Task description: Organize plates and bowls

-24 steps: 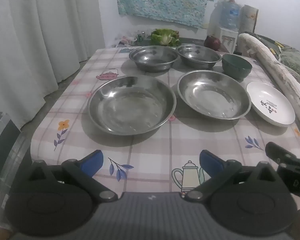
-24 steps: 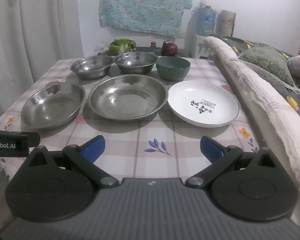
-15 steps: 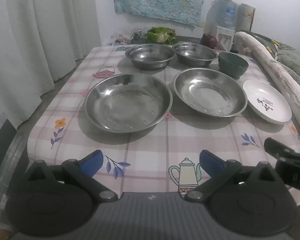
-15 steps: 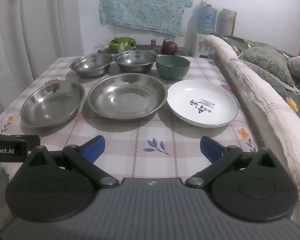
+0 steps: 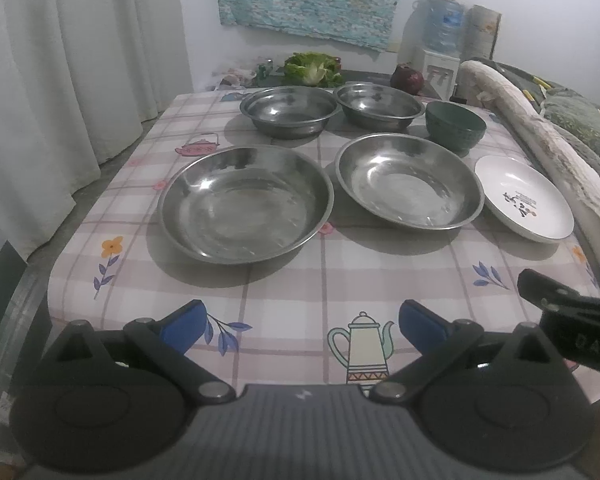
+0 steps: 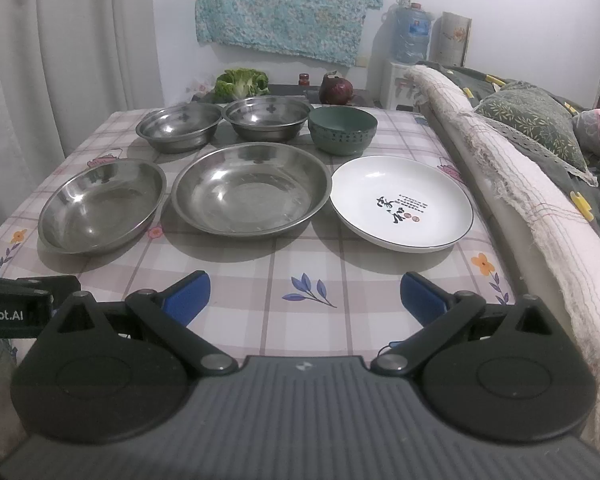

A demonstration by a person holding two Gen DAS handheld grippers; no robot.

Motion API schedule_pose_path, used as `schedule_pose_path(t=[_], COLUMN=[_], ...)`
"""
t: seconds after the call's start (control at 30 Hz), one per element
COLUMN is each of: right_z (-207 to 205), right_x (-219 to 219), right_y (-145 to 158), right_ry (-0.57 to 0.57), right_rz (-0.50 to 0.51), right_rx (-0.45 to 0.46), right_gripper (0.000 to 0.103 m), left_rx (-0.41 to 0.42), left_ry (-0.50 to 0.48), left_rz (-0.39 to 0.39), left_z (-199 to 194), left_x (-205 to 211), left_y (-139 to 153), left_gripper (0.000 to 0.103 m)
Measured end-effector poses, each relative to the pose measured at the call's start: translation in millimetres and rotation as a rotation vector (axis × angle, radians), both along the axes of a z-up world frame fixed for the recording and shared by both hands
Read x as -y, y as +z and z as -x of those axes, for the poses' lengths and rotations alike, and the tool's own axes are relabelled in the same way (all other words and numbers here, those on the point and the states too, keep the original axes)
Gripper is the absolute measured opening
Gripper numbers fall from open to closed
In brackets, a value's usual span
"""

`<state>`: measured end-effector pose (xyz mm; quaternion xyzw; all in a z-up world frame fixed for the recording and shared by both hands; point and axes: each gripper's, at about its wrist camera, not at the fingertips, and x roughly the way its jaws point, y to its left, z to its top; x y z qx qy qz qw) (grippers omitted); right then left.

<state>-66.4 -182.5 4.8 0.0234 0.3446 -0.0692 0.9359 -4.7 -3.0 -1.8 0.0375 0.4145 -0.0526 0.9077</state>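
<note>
Two large steel plates sit in the front row: the left one (image 5: pixel 246 204) (image 6: pixel 102 206) and the middle one (image 5: pixel 410 180) (image 6: pixel 250 188). A white plate with black writing (image 5: pixel 524 204) (image 6: pixel 402 202) lies at the right. Behind them stand two steel bowls (image 5: pixel 290 110) (image 5: pixel 380 104) (image 6: pixel 178 126) (image 6: pixel 266 118) and a green bowl (image 5: pixel 455 126) (image 6: pixel 343 130). My left gripper (image 5: pixel 302 322) is open and empty above the table's near edge. My right gripper (image 6: pixel 306 294) is open and empty, in front of the white plate.
The table has a checked cloth (image 5: pixel 324 280). A bed with a rolled blanket (image 6: pixel 512 184) runs along the right side. A curtain (image 5: pixel 60 80) hangs at the left. A lettuce (image 6: pixel 242 82) and a red onion (image 6: pixel 336 90) lie behind the table.
Both grippers have drawn back and risen slightly, so the dishes look a little farther away. Nothing on the table has moved. Both stay open.
</note>
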Motion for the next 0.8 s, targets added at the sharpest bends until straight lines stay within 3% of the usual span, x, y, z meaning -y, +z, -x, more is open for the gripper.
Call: schedule_pose_path(t=[0.8], right_z=[1.7], right_x=[0.8], right_y=[-2.4], right_ry=[0.001], right_rz=[0.015], right_rx=[-0.006], right_gripper=[0.102], left_rx=[-0.016], left_ry=[-0.011], left_rz=[0.002], left_z=[1.3], left_x=[1.4], left_y=[-2.8], left_gripper=[0.103])
